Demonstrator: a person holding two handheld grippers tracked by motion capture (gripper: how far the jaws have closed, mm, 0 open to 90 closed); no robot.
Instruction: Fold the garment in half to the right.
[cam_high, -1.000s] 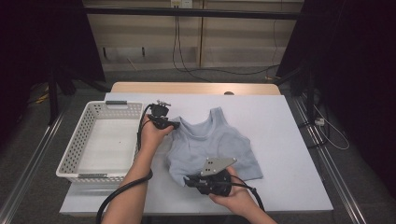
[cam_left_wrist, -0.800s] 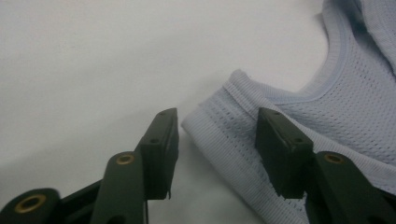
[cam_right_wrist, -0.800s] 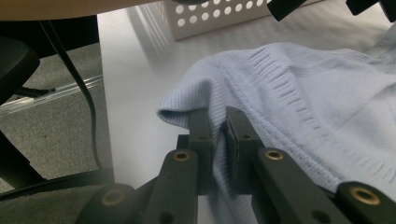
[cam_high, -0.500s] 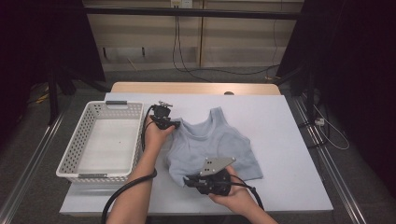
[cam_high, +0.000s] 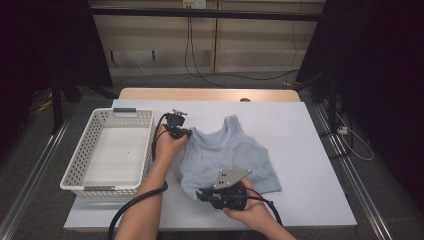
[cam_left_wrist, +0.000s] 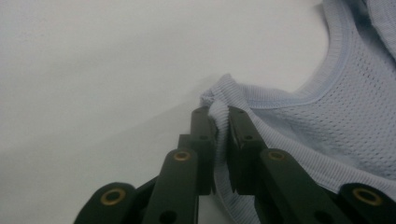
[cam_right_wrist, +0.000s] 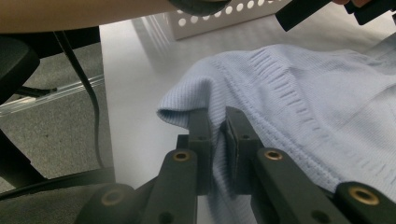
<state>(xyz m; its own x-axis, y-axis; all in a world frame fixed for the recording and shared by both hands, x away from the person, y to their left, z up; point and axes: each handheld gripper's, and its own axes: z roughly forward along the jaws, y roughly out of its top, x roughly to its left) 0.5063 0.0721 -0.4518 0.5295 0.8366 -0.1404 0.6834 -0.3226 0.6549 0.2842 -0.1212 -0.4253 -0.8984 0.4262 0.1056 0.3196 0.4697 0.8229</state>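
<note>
A light blue knitted tank top (cam_high: 227, 155) lies spread on the white table (cam_high: 310, 165). At its left shoulder strap sits my left gripper (cam_high: 187, 131); its jaws have just been closing, and in the left gripper view they pinch the ribbed strap edge (cam_left_wrist: 219, 109). The left gripper (cam_left_wrist: 218, 116) is shut on that cloth. My right gripper (cam_high: 200, 195) rests at the shirt's lower left hem, near the table's front edge. In the right gripper view it (cam_right_wrist: 215, 119) is shut on a fold of the hem (cam_right_wrist: 187, 100), which bulges over the jaws.
A white perforated basket (cam_high: 80, 162) stands to the left of the shirt, with nothing inside it. Black cables trail from both grippers toward the front edge. A bare stretch of the table lies to the right of the shirt.
The left gripper's jaws have closed onto the shoulder strap, with the left hand shifting slightly. The right gripper and the shirt's hem have not moved.
</note>
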